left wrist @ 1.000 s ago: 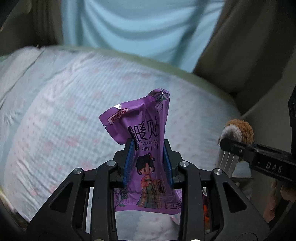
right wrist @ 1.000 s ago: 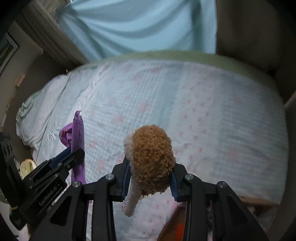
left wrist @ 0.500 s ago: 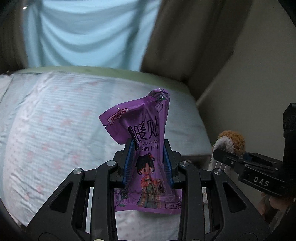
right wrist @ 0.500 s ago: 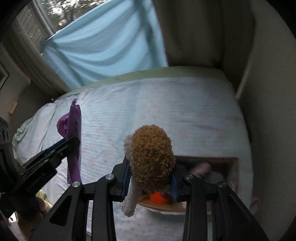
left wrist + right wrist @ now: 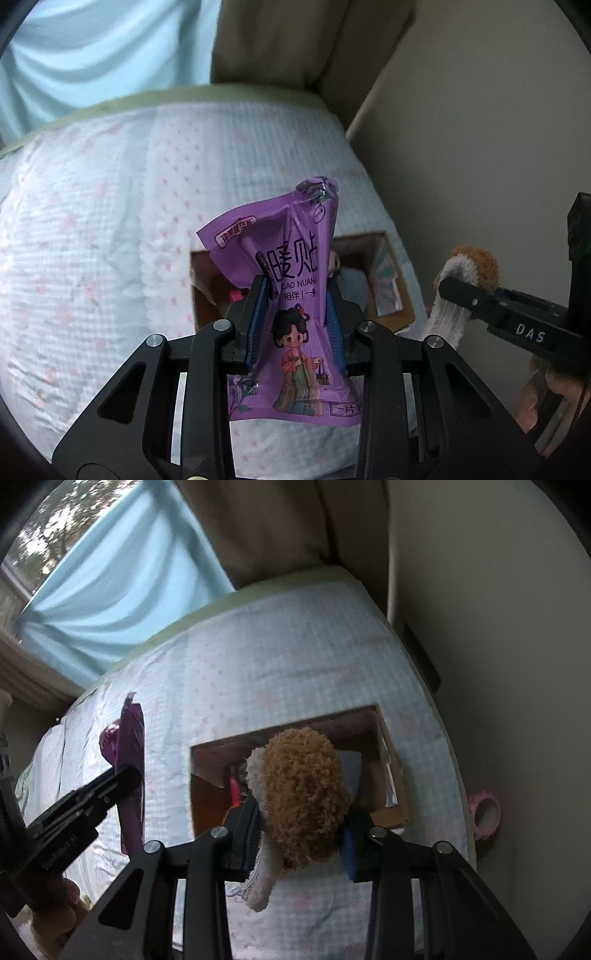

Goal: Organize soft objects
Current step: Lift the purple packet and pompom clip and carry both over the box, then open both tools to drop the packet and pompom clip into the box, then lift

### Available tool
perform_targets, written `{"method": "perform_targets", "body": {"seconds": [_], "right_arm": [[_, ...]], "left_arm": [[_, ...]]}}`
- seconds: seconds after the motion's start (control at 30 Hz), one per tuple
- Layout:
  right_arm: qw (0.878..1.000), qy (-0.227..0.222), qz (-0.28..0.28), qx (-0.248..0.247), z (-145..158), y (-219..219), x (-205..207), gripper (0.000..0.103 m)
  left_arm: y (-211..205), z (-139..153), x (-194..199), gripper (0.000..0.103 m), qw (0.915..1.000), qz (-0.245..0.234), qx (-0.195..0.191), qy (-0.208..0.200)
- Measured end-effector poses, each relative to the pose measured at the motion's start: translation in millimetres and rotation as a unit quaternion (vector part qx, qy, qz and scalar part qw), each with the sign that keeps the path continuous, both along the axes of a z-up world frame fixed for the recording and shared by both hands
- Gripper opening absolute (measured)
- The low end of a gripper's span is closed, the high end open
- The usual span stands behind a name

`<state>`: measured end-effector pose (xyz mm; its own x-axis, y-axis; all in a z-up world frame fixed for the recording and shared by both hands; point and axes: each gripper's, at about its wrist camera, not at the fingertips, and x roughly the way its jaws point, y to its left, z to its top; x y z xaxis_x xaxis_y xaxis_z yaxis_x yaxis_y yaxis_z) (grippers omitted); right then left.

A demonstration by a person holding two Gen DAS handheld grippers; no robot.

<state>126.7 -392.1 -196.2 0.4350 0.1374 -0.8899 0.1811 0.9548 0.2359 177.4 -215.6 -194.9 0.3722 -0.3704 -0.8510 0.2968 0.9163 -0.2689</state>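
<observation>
Both hands loaded here: the left gripper (image 5: 295,321) is clamped on a glossy purple plastic sachet with a cartoon girl printed on it (image 5: 291,295), blue pads pinching its middle, the packet standing up out of the jaws. The right gripper (image 5: 301,834) is clenched around a curly tan-and-white plush toy (image 5: 303,797), a white limb dangling below the pads.

The target looks like the open brown cardboard box (image 5: 388,738) sitting on the pale blue quilted bedspread with pink dots (image 5: 277,646), close to the bed's right edge by the beige wall. It lies ahead of and below both tools. From the right wrist, the plush sits squarely in line with the box opening; the box runs long side to side across the view. From the left wrist, the sachet overlaps the box's left half. My call: the right hand is the nearer and better lined up to drop first.

The right view alone shows the whole box rim, a pink roll of tape (image 5: 485,814) on the floor beside the bed, and the sachet edge-on. The left view alone gives the sachet's printed face, plus a person's hand (image 5: 543,395) gripping the other tool's handle. Box contents are partly hidden; something red-pink and pale fabric show
</observation>
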Motion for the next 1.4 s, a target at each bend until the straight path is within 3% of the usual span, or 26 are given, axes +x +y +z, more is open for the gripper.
{"method": "perform_targets", "body": {"seconds": [0.2, 0.27, 0.3, 0.33, 0.37, 0.4, 0.43, 0.47, 0.73, 1.0, 1.2, 1.4], "right_arm": [[0.999, 0.032, -0.017, 0.018, -39.6, -16.8, 20.3, 0.033], [0.999, 0.045, -0.018, 0.021, -55.6, -20.2, 29.4, 0.035], [0.998, 0.052, -0.019, 0.022, -64.3, -19.9, 31.4, 0.038], [0.998, 0.058, -0.02, 0.023, -73.2, -22.6, 35.9, 0.044], [0.997, 0.065, -0.022, 0.022, -84.3, -24.0, 43.0, 0.057], [0.997, 0.07, -0.022, 0.022, -93.3, -24.9, 47.4, 0.068], [0.997, 0.071, -0.022, 0.024, -103.3, -28.0, 51.3, 0.093], [0.997, 0.071, -0.024, 0.025, -112.8, -30.3, 55.9, 0.103], [0.995, 0.098, -0.028, 0.004, -154.2, -38.3, 62.5, 0.103], [0.995, 0.095, -0.041, 0.012, -150.4, -35.4, 54.2, 0.103], [0.996, 0.081, -0.048, 0.011, -136.5, -29.2, 50.9, 0.103], [0.998, 0.047, -0.043, 0.008, -92.7, -15.2, 37.2, 0.103]], "left_arm": [[-22.8, -56.0, 29.3, 0.03, 0.9977, -0.034, 0.036, 0.045], [-29.4, -75.7, 37.7, 0.047, 0.9957, -0.047, 0.057, 0.055], [-31.1, -84.3, 40.4, 0.069, 0.9948, -0.05, 0.065, 0.06], [-31.7, -90.2, 42.0, 0.097, 0.9944, -0.054, 0.066, 0.061], [-30.6, -97.7, 42.8, 0.102, 0.9943, -0.057, 0.065, 0.062], [-29.7, -103.1, 42.8, 0.103, 0.9945, -0.058, 0.064, 0.06], [-27.2, -107.5, 40.5, 0.103, 0.9944, -0.057, 0.066, 0.059], [-22.3, -112.9, 38.0, 0.103, 0.9951, -0.057, 0.057, 0.057], [18.7, -135.6, 20.8, 0.103, 0.9944, -0.023, 0.067, 0.079], [38.1, -135.8, 24.6, 0.103, 0.9949, -0.005, 0.058, 0.082], [47.6, -101.4, 17.1, 0.103, 0.9966, 0.004, 0.051, 0.065], [67.8, -47.4, 4.3, 0.103, 0.9986, 0.022, 0.04, 0.026]]}}
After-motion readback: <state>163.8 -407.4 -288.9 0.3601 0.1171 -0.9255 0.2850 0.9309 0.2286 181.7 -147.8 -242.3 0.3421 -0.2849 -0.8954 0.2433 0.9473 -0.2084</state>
